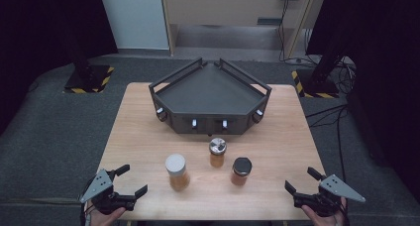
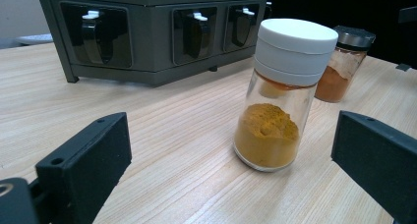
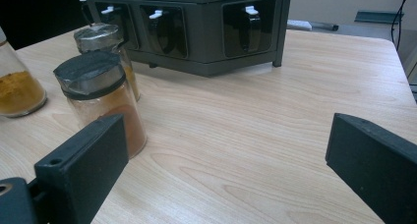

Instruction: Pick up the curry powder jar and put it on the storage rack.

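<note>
Clearly, the left tool (image 1: 131,181) sat spread and empty near the white-capped jar (image 1: 177,172) on the surface (image 1: 277,146) — best squared to the glass below the cap; the right tool (image 1: 302,181) gaped empty beside the black-capped jar (image 1: 241,171).

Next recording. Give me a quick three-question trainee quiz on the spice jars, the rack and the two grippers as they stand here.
1. How many spice jars stand on the wooden table?
2. True or false: the left gripper is closed on the white-lidded jar.
3. Which jar stands nearest the right gripper? A) white-lidded jar B) silver-lidded jar C) black-lidded jar

Key
1. Three, all upright, in front of the dark corner rack.
2. False: its jaws stand open and apart from the jar.
3. C.
</note>
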The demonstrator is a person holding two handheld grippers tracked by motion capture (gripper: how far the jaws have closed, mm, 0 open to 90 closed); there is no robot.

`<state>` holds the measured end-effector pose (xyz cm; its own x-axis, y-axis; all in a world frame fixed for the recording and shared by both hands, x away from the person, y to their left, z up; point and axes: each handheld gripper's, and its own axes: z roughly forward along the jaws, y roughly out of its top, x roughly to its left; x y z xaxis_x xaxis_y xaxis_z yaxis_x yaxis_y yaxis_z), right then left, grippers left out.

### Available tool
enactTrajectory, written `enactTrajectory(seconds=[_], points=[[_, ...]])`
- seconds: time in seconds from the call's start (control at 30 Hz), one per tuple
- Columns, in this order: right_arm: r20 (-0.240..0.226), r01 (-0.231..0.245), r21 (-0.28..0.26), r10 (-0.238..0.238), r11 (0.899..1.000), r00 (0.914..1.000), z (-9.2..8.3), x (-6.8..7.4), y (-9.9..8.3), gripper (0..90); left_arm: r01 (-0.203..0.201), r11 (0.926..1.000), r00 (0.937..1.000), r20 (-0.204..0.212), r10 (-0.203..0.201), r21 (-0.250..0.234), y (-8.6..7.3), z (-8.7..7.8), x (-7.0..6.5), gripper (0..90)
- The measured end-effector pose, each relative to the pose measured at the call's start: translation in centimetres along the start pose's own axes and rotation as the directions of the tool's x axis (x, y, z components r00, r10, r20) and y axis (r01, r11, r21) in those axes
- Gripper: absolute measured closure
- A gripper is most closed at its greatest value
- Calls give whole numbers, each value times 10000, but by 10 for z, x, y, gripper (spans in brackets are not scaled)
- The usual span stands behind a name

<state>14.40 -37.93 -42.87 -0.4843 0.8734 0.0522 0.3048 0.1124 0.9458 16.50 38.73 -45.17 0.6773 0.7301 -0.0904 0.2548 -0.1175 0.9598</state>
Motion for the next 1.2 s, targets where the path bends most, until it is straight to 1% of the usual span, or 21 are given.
enactTrajectory(seconds=[0.27,0.47,0.57,0.8,1.03,1.2], points=[[-27,-86,-96,86,9999,10000,-1,-2,-2,26,6,10000,10000,71,-6,1,1,2,1,8],[-11,-188,-8,188,9998,9998,-1,-2,-1,25,69,10000,9999,130,-69,-2,0,1,2,8],[20,-74,-38,74,10000,10000,-2,-1,-1,25,122,9999,9998,162,-120,-91,-1,0,3,8],[35,-93,-42,93,9999,10000,-2,-1,-1,26,79,10000,9999,144,-78,-49,-1,0,2,9],[2,-100,15,100,9999,9999,-1,0,0,25,141,9999,9998,148,-140,-69,-1,0,3,9],[-1,-131,-6,131,9999,9999,-1,-1,0,27,157,9999,9998,153,-157,2,-1,0,3,9]])
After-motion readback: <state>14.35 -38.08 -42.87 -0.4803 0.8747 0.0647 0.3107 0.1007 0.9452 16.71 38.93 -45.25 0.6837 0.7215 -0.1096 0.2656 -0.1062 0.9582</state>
